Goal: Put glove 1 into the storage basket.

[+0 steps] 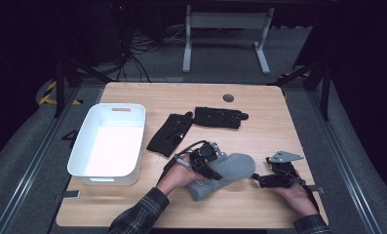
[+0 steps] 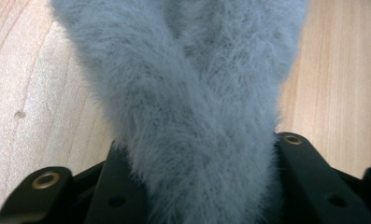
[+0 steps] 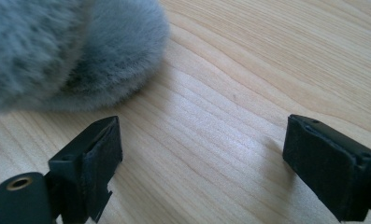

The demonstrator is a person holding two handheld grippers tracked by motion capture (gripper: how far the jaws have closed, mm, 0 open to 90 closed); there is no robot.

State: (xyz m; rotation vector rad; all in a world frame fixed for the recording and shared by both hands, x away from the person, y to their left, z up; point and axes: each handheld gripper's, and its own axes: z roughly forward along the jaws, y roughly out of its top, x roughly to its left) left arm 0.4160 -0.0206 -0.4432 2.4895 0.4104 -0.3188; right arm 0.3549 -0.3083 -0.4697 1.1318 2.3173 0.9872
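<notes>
Fuzzy grey mitten [image 1: 227,171], flat on table nr front edge, pinched by left tongs [image 1: 211,171]

A dark numeral 4 [image 1: 72,138] stands on the grey floor left of the table.

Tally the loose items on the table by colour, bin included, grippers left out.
Black gloves: 2
Grey fuzzy mitten: 1
White bin: 1
Total: 4
</notes>
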